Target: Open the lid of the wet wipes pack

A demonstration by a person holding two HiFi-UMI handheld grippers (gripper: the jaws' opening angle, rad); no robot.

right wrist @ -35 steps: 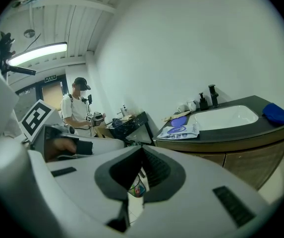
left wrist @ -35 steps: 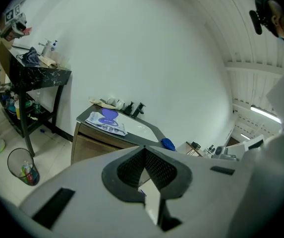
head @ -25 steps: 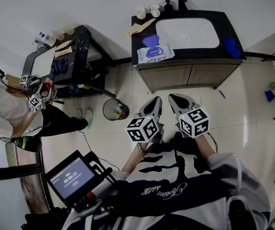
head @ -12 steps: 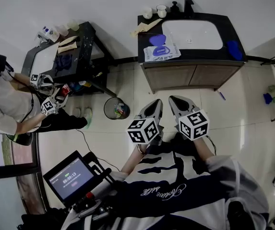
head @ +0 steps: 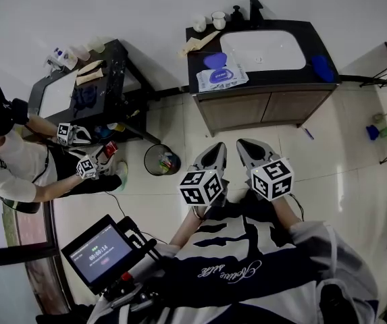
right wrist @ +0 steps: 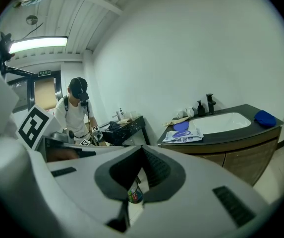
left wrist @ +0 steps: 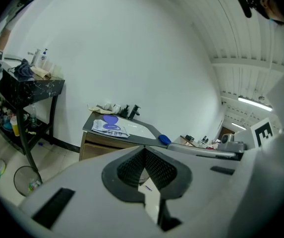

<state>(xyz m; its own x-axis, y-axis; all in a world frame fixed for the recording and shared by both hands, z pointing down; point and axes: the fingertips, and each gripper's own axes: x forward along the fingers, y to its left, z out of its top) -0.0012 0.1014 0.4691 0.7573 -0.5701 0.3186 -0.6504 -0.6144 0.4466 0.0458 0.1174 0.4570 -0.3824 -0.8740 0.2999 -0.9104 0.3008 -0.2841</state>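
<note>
- Covering most of the head view: pale glossy tile floor [head: 328, 154].
- Vanity desk [head: 261, 88] against the far wall, dark top, wood-front cupboards, white sink [head: 263, 49] set in it.
- Black side desk [head: 115, 63] further left, cluttered w/ bottles & cloth.
- 2nd person [head: 7, 160] beside it, holding own pair of marker-cube tools.
- Lit screen [head: 102, 254] on a rig at lower left.
- Round bin [head: 161, 159] on the floor betw. the two desks, litter inside.
- Held out front over the floor, well apart from the vanity desk: left gripper [head: 219, 147], jaws pressed together at the tips, nothing betw. them.
- Just beside it, same height: right gripper [head: 244, 144], jaws likewise closed tip to tip, empty.
- Wet wipes pack [head: 221, 78] lies flat on the vanity desk top, left of the sink, near the front edge. It's white w/ blue print. Purple oval piece at its far end looks like the lid; can't tell if it's raised.
- Blue cloth-like item [head: 323, 67] at the desk's right end.
- Two cups [head: 218, 19] & black tap [head: 255, 9] along the back.
</note>
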